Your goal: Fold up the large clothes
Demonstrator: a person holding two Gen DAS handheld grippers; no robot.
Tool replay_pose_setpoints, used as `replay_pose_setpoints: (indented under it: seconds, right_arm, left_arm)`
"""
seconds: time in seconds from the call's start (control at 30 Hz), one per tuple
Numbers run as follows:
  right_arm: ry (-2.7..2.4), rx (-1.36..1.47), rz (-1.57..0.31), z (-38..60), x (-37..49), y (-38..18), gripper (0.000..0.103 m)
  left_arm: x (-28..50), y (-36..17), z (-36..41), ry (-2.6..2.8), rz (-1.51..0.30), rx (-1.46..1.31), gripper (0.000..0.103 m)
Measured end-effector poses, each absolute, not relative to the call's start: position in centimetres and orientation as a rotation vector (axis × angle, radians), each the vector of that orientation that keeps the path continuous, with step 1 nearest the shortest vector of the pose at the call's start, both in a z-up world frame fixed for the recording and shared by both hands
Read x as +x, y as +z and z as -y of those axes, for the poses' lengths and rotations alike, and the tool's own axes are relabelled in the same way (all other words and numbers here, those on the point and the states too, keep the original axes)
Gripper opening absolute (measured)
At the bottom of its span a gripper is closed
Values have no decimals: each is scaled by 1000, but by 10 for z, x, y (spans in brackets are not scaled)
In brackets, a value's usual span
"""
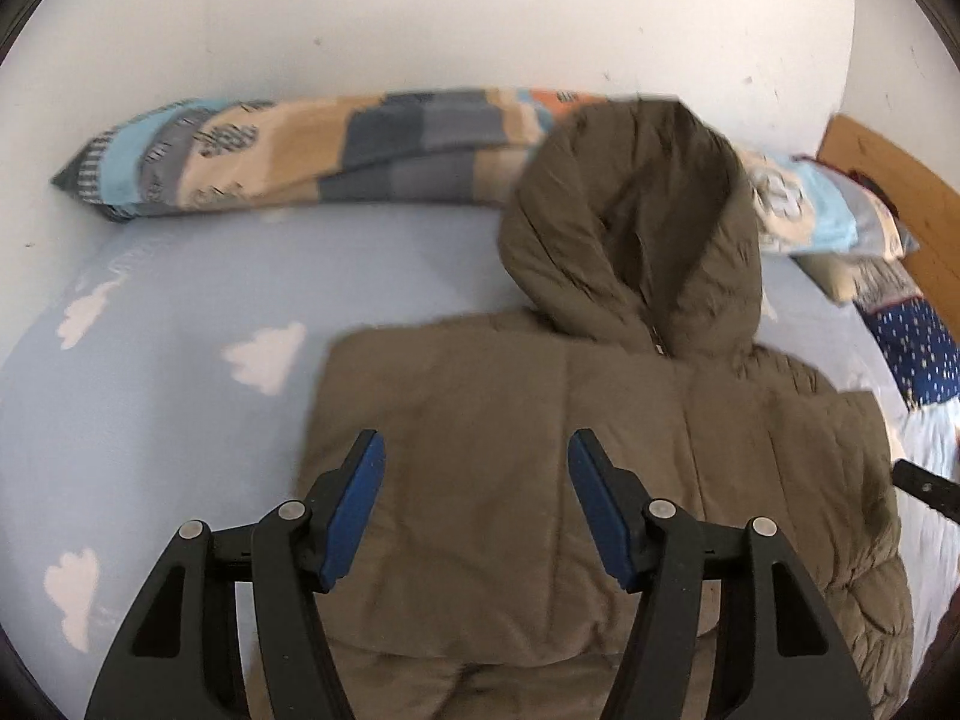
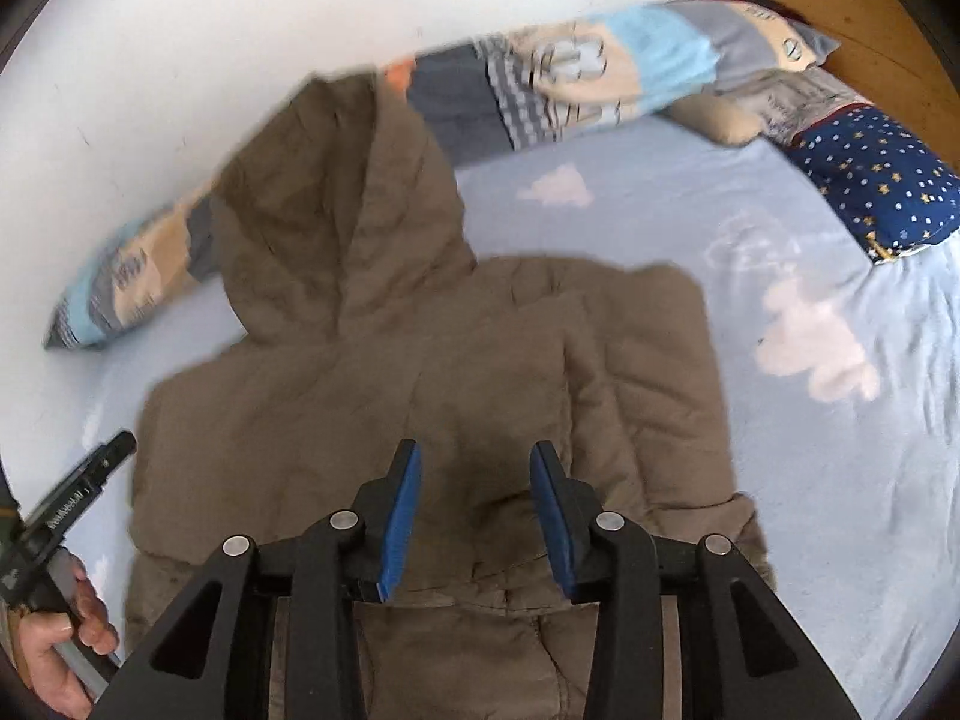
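Only the right view shows a hand; both tools released above the jacket.

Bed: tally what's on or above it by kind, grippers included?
Jacket: 1, olive-brown hooded puffer jacket
Long patchwork pillow: 1
Navy star-print pillow: 1
Beige cushion: 1, partly hidden
Hand-held gripper: 2, left hand-held gripper and right hand-held gripper, both open, nothing between the pads
Total: 6

long patchwork pillow by white wall, starry cushion, cloud-print sheet
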State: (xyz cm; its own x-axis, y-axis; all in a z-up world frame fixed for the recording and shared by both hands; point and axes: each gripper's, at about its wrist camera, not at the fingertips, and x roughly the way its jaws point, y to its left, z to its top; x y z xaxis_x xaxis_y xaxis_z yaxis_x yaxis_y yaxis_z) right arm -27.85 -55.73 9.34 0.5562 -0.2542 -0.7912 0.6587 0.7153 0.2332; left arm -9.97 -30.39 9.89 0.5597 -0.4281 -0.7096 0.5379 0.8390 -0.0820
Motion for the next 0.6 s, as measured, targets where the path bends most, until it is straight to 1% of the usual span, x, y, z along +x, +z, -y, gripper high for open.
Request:
replay_pose_setpoints:
  seconds: [0.13,0.2,0.3,0.4,0.6]
  right_arm:
    - [-574,526,-880,559,-268,76,41]
    - [-577,542,-900,562,-266,68,41]
    - [-598,526,-948,564,-261,55,41]
    - [-585,592,-954,571,-260,39,43]
    - [-598,553,-969,567,-258,37,43]
  left_arm:
    - [-97,69,318,-563,-860,208,63]
    - [-94,58,320,-551,-890,210,65]
    - [-95,53,324,-546,-890,233,65]
    - [-95,47,324,-548,-898,234,65]
    - [-96,43,325,-538,-890,248,67]
